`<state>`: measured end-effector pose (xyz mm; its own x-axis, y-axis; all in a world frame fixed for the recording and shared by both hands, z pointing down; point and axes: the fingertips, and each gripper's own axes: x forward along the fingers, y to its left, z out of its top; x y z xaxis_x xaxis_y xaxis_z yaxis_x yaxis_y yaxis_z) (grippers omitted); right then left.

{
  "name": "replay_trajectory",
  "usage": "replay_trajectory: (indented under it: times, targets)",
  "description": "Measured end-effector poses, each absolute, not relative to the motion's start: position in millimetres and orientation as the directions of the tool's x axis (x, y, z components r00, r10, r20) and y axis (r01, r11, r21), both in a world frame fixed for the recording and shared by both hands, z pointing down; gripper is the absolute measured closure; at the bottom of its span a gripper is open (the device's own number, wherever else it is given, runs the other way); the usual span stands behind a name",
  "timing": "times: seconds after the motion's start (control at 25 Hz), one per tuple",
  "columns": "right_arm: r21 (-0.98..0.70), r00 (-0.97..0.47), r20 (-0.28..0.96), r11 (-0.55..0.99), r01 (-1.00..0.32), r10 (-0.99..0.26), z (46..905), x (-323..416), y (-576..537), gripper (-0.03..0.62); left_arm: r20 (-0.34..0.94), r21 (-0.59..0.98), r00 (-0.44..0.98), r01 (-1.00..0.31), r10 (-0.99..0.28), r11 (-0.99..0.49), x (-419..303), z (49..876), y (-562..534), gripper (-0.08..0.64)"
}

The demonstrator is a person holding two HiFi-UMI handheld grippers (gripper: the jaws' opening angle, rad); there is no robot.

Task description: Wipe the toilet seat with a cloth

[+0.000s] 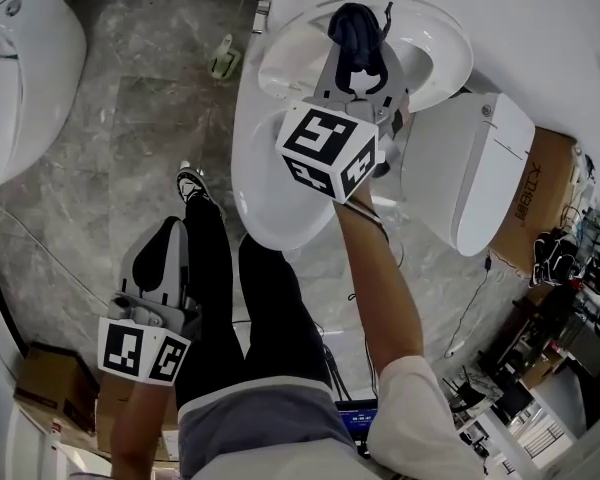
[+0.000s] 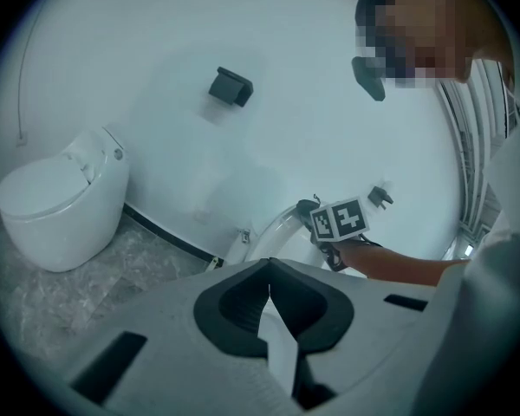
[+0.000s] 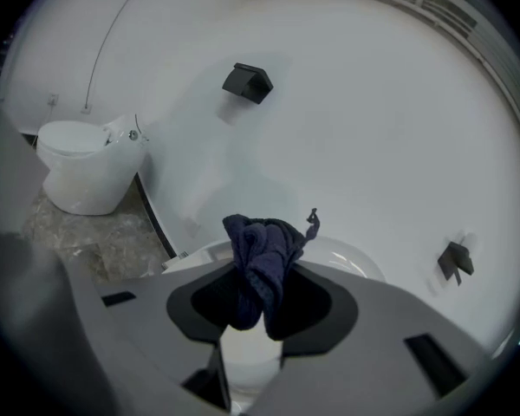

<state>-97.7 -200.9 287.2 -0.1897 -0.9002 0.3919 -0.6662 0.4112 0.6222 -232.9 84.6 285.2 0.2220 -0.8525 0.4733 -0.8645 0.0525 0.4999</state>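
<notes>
left gripper point(image 1: 168, 233) hangs beside the person's leg point(image 1: 205, 268) above the grey floor point(image 1: 130, 118), fingers pressed together, empty. right gripper point(image 1: 361, 46) reaches over the toilet seat point(image 1: 435, 43), fingers clamped on a bunched dark blue cloth point(image 1: 354, 26) over the seat's rim; whether they touch is unclear.

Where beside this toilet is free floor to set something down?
The grey floor between the left toilet and the middle toilet is bare, apart from a small fitting by the wall. The right side is crowded: cardboard box, cable.
</notes>
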Motion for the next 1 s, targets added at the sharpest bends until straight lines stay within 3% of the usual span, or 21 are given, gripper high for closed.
replay_trajectory:
  times: [0.48, 1.0]
  targets:
    - [0.777, -0.177, 0.372, 0.410, -0.478, -0.911, 335, -127, -183, 0.474, 0.504, 0.508, 0.190, -0.854, -0.843, 0.111, -250, 310, 93, 0.551]
    - [0.863, -0.123, 0.225, 0.257, -0.436, -0.966, 352, -133, -170, 0.472, 0.550, 0.517, 0.171, -0.839, -0.818, 0.172, -272, 342, 100, 0.551]
